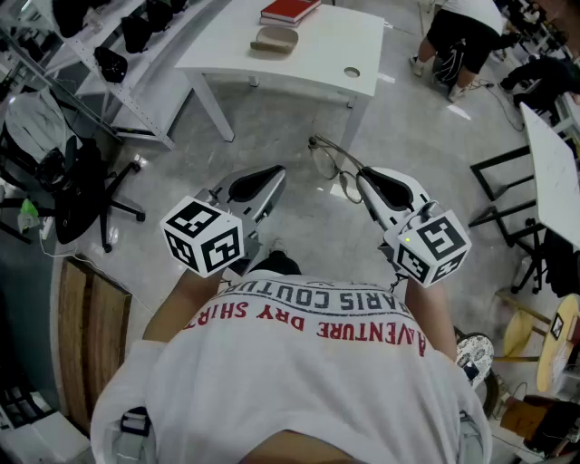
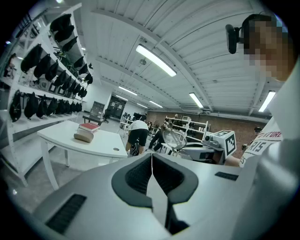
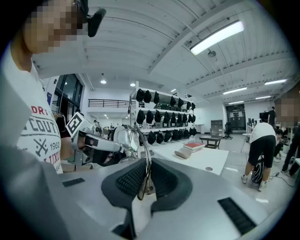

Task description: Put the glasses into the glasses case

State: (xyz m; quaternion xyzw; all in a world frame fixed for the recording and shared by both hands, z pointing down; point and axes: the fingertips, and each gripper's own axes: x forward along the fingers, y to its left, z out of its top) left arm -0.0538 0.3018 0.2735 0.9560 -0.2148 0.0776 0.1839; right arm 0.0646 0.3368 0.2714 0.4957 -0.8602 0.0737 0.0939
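Fingers (image 3: pixel 127 179) of right gripper (image 3: pixel 145 168): pressing together on one temple arm of the thin metal wire-framed glasses (image 3: pixel 123 138), pinching it between the dark ribbed pads.
Fingers (image 2: pixel 138 176) of left gripper (image 2: pixel 151 159): pressing together pad to pad, holding nothing.
Landmark: white rectangular table (image 1: pixel 313 56) with a round hole in its top, standing on the grey floor.
Glasses, place: hanging in the air off the right gripper's tip, on the near side of the table and well apart from it, lenses sticking out toward the left gripper; frame unfolded.
Case: tan oblong glasses case (image 1: pixel 275 39) is lying on the table top, closed, just beside a red hardback book (image 1: pixel 290 10).
Grippers, place: both are hovering over the floor on the near side of the table, near each other, tips pointing toward it.
Person: someone in a white shirt and black shorts (image 1: pixel 462 29) is crouching on the far side of the table.
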